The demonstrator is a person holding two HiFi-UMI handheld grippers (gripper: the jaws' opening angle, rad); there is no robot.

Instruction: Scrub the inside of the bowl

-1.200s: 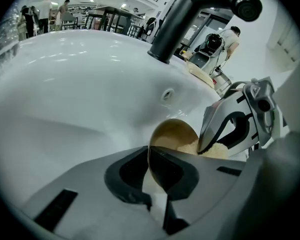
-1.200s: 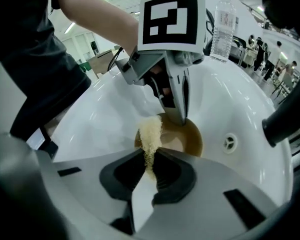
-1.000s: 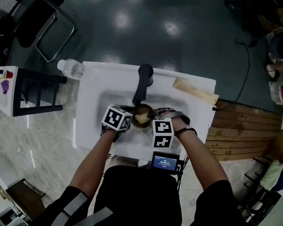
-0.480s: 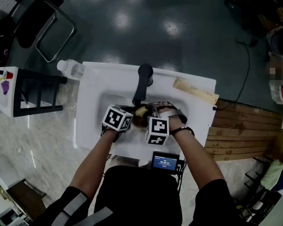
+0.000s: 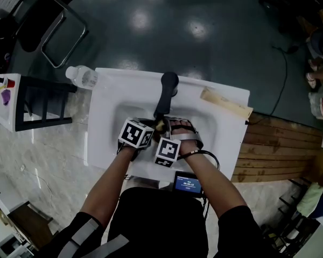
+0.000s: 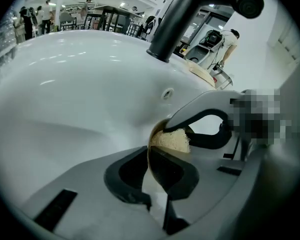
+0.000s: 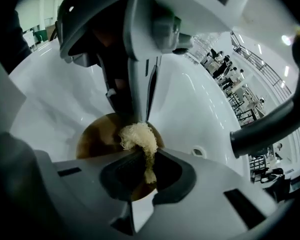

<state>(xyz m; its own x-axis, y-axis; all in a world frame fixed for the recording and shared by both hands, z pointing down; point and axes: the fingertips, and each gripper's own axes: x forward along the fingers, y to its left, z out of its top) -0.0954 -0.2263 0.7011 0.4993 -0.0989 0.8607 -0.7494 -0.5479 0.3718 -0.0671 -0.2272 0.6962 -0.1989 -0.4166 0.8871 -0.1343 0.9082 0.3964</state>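
A small brown bowl [image 7: 96,140] sits tilted in the white sink basin [image 7: 45,99]. My left gripper [image 6: 151,171] is shut on the bowl's thin rim [image 6: 149,151] and holds it on edge. In the right gripper view that left gripper reaches down from above onto the bowl's far edge. My right gripper [image 7: 142,171] is shut on a pale fibrous scrubber [image 7: 139,136], whose tuft presses on the bowl's inner face. In the head view both marker cubes, left [image 5: 135,134] and right [image 5: 167,151], stand close together over the basin and hide nearly all of the bowl.
A black faucet [image 5: 166,93] arches over the basin from the far side. A clear plastic bottle [image 5: 82,77] lies at the counter's far-left corner and a tan strip [image 5: 225,104] at the far right. A small screen [image 5: 187,183] sits at the near edge.
My right gripper has swung leftward and turned, closing in beside the left one, and now covers the bowl that showed between them earlier. The left gripper has stayed put.
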